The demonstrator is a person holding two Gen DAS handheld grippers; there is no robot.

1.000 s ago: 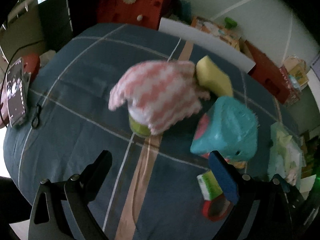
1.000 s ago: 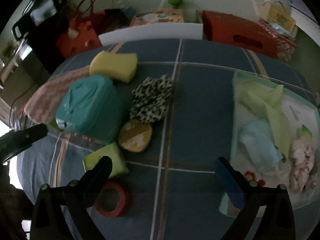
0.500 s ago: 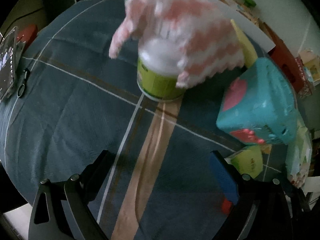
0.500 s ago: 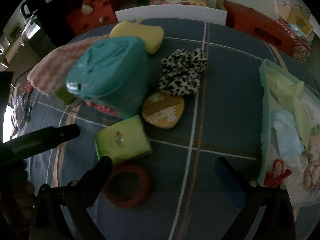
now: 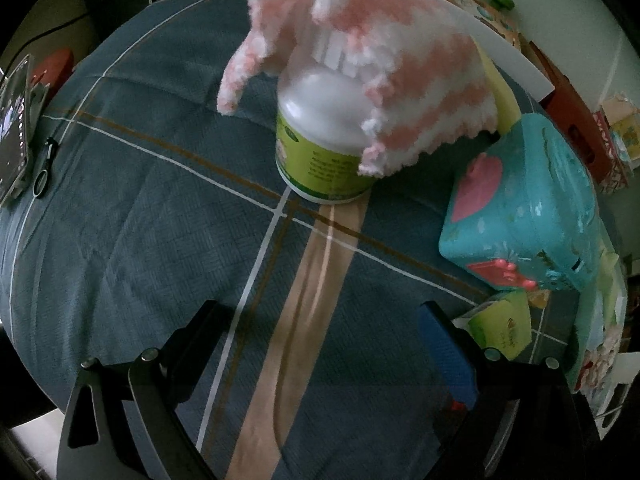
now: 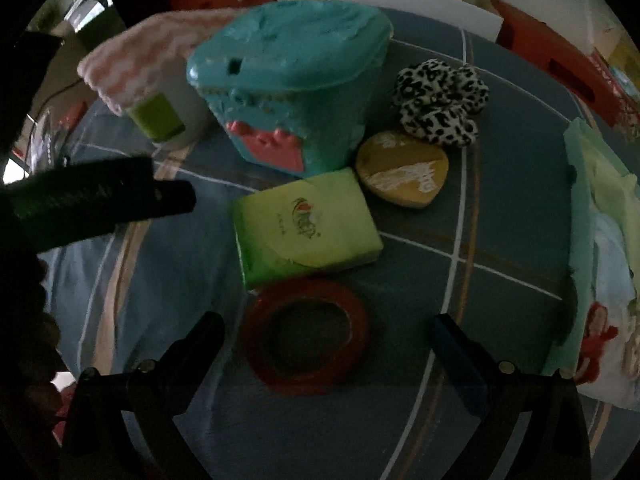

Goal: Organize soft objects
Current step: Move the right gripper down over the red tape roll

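Left gripper [image 5: 326, 330] hovers low, fingers apart and empty, aimed at the pink-and-white cloth [image 5: 360, 52] draped over a jar [image 5: 320, 160]; right gripper [image 6: 326, 342] likewise spread above the red tape ring [image 6: 306, 336]

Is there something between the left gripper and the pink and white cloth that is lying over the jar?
No. Only bare blue checked bedcover lies between the open left gripper and the pink and white cloth draped over the green jar. The teal box stands off to the right.

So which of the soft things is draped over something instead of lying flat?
The pink-and-white knitted cloth: it hangs over the white-lidded jar. The leopard-print scrunchie lies on the bedspread.
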